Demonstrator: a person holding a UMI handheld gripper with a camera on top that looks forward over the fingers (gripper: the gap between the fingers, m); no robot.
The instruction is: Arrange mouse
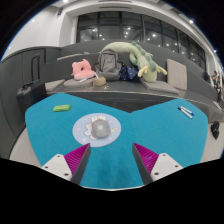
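A grey computer mouse (100,126) sits on a round pale mouse pad (97,130) on the teal table (150,130). My gripper (112,152) is open, its two magenta-padded fingers (76,157) spread wide with nothing between them. The mouse lies just beyond the fingertips, slightly nearer the left finger. I see only bare teal surface between the fingers.
A green marker (62,107) lies at the table's left, a white pen (185,112) at its right. Beyond the table, a pink plush toy (84,70), a green plush toy (135,56) and dark bags (110,66) sit on a grey bench.
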